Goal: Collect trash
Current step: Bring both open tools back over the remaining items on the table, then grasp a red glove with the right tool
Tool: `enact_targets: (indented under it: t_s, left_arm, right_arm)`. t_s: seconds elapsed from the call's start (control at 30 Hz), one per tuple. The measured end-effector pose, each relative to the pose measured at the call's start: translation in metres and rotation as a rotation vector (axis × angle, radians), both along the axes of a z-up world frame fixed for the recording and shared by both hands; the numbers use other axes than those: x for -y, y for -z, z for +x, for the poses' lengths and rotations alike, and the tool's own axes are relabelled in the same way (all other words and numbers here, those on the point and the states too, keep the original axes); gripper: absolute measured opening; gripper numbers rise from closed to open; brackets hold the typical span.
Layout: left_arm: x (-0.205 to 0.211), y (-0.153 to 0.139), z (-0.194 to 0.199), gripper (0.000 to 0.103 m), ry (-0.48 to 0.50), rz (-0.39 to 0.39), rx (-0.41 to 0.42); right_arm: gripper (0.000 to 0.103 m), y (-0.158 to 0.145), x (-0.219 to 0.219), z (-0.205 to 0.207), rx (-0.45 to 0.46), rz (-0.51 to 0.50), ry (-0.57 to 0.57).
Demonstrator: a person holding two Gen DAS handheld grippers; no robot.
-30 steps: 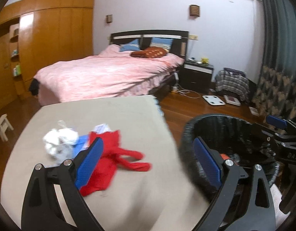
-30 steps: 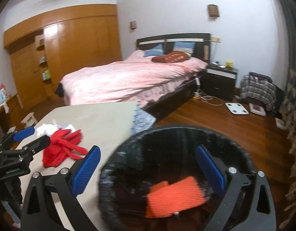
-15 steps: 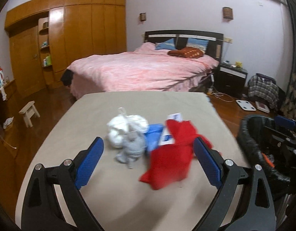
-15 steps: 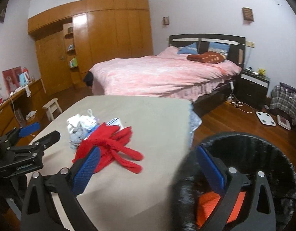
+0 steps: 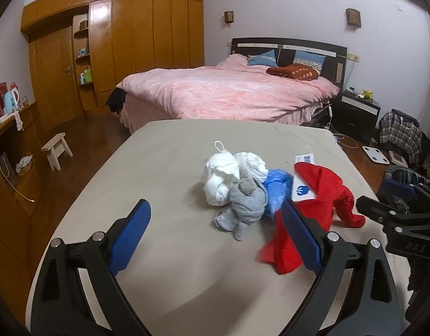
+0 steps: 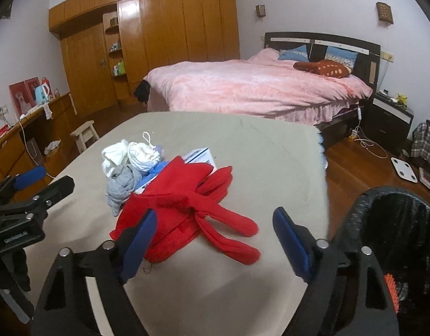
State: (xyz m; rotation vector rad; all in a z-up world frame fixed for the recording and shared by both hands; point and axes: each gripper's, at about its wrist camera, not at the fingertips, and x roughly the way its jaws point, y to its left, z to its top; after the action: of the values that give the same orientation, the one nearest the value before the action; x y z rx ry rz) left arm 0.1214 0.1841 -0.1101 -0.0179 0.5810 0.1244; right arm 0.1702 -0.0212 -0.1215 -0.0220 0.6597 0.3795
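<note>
A pile of trash lies on the beige table (image 5: 164, 168): a white crumpled wad (image 5: 228, 173), a grey rag (image 5: 245, 204), a blue plastic scrap (image 5: 276, 187), a white printed box (image 5: 304, 187) and a red cloth (image 5: 321, 196). My left gripper (image 5: 215, 212) is open just short of the grey rag, with nothing between its pads. My right gripper (image 6: 215, 218) hovers over the near end of the red cloth (image 6: 187, 196); its jaws are closing and the pads press nothing. The black bin (image 6: 363, 210) stands at the right and holds an orange item (image 6: 391, 282).
A pink bed (image 5: 228, 95) stands beyond the table and a wooden wardrobe (image 5: 131, 42) lines the far left wall. On the floor are a small stool (image 5: 56, 151), a white scale (image 5: 375, 154) and a dark nightstand (image 5: 357, 117). A desk runs along the left (image 6: 33, 128).
Both grippers swung left from the bin to the pile on the table and sank a little. The bin now sits at the right edge. The right jaws stand slightly narrower.
</note>
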Motion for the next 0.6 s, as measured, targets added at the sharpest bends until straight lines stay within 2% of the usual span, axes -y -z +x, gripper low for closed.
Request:
enact_targets:
  t_s: [0.33, 0.4, 0.47, 0.6]
  left_arm:
    - [-0.009, 0.005, 0.01, 0.091, -0.017, -0.021, -0.012]
    - [-0.01, 0.005, 0.01, 0.091, -0.018, -0.021, -0.012]
    - [-0.01, 0.005, 0.011, 0.091, -0.017, -0.02, -0.012]
    - [-0.009, 0.006, 0.013, 0.091, -0.014, -0.024, -0.017]
  right_arm:
    - [0.055, 0.017, -0.022, 0.024, -0.07, 0.004, -0.084]
    - [0.044, 0.021, -0.025, 0.026, -0.094, 0.023, -0.114]
    - [0.022, 0.022, -0.026, 0.026, -0.117, 0.047, -0.151]
    - [0.012, 0.015, -0.022, 0.017, -0.114, 0.063, -0.194]
